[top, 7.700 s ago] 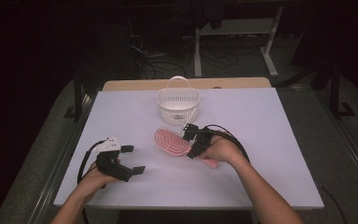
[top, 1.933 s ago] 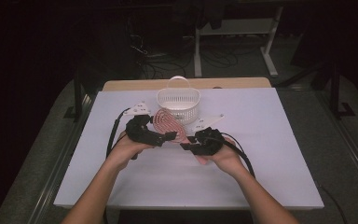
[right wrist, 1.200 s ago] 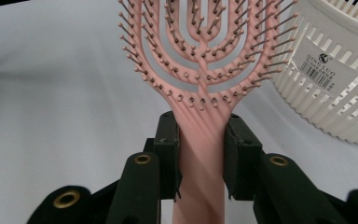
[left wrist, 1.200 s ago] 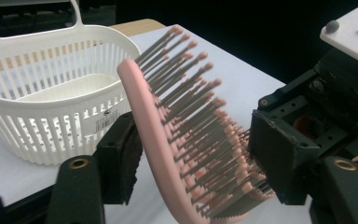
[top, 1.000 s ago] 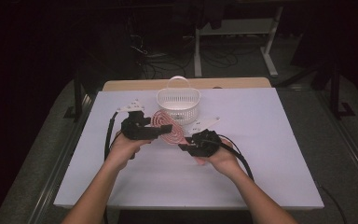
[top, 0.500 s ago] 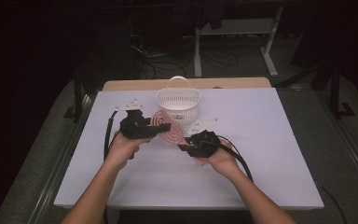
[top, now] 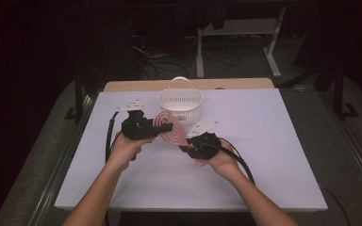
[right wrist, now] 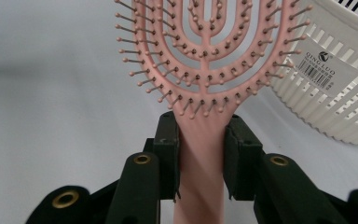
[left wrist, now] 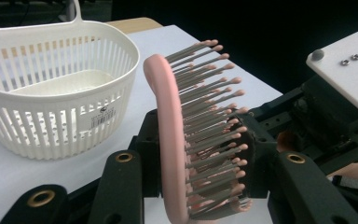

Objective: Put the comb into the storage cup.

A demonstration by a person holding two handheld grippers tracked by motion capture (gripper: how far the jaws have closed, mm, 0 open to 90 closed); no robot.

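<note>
A pink hairbrush (top: 170,130) with grey bristles hangs above the white table (top: 273,150), held at both ends. My right gripper (top: 186,148) is shut on its handle (right wrist: 200,186), the pads pressing both sides. My left gripper (top: 164,128) spans the brush head (left wrist: 168,140). Its jaws have just been closing, and one pad now lies against the pink back while the other meets the bristle tips. In the left gripper view the brush stands on edge between the jaws. A white slatted basket (top: 180,101) with a handle stands just behind the brush.
The basket (left wrist: 51,98) looks empty inside and bears a label (right wrist: 318,70) on its wall. Cables trail from both grippers across the table. My right gripper's body (left wrist: 335,116) sits close beyond the brush in the left gripper view. Bare table lies to the right and in front.
Both hands have stayed in place with the brush between them. The left gripper's jaws have narrowed around the brush head.
</note>
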